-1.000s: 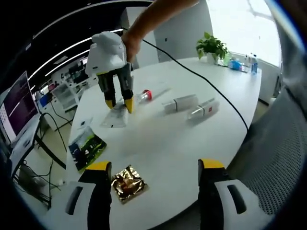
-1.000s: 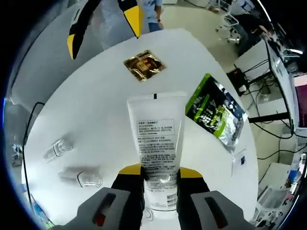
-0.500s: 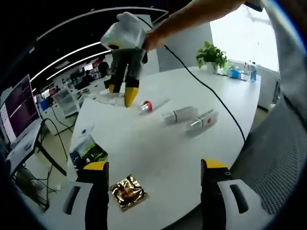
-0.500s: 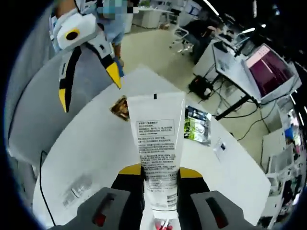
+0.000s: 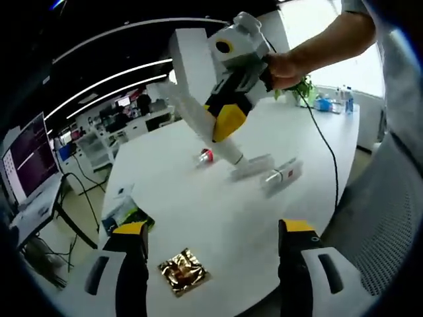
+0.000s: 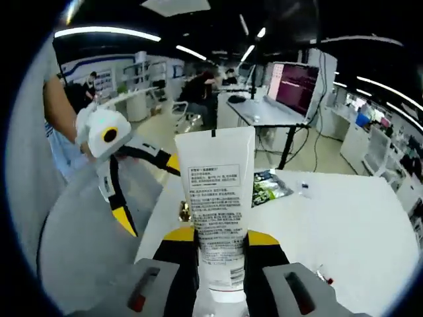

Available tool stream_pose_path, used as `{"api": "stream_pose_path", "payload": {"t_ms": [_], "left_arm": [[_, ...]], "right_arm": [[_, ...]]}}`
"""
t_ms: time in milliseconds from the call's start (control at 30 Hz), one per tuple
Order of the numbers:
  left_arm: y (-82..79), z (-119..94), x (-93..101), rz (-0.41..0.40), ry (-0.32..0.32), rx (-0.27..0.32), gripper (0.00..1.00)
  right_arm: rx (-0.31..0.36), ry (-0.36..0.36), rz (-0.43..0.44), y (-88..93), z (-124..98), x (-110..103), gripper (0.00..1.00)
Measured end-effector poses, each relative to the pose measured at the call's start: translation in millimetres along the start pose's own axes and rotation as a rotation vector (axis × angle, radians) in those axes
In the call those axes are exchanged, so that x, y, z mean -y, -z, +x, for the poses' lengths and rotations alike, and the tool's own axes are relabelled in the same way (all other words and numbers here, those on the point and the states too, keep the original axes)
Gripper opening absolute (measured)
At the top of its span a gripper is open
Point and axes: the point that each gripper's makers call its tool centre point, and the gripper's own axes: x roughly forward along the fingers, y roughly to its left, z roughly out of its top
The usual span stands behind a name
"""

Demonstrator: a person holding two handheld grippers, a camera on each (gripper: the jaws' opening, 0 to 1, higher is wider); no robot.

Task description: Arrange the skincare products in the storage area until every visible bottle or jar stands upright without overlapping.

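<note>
White tube [image 6: 215, 198], gold sachet [image 5: 185, 271], green-black pouch [image 6: 267, 185].

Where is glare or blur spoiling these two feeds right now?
Left gripper view: the window behind the plant is blown out white, and the lifted tube is motion-smeared. Right gripper view: the tube's print stays sharp, while the background office bends with fisheye distortion and ceiling strips glare.

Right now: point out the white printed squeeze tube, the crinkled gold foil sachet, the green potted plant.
white printed squeeze tube [image 6: 215, 198], right gripper view, label text.
crinkled gold foil sachet [image 5: 184, 271], left gripper view, centre.
green potted plant [image 5: 308, 89], left gripper view, leaves.
</note>
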Motion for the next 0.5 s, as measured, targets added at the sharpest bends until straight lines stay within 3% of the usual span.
{"api": "stream_pose_path", "payload": {"t_ms": [100, 300, 333, 400, 500], "left_arm": [[-8.4, -3.2, -3.6, -0.005, -0.017, 0.033, 0.79], [-24.6, -7.8, -8.2, -0.040, -0.025, 0.094, 0.86], [-31.5, -9.9, -13.1, -0.110, -0.051, 0.126, 0.87], [-43.0, -13.1, -17.0, -0.172, -0.065, 0.173, 0.88], [-53.1, -15.6, -13.0, -0.203, -0.044, 0.205, 0.87]], "right_arm": [[0.109, 0.005, 0.132, -8.2, -9.2, -15.9, 0.17], [0.143, 0.004, 0.187, -4.5, -17.0, -35.0, 0.17], [0.146, 0.004, 0.198, -3.5, -17.8, -38.2, 0.17], [0.148, 0.001, 0.205, -2.1, -19.8, -41.8, 0.17], [0.162, 0.001, 0.223, -1.1, -23.9, -44.8, 0.18]]}}
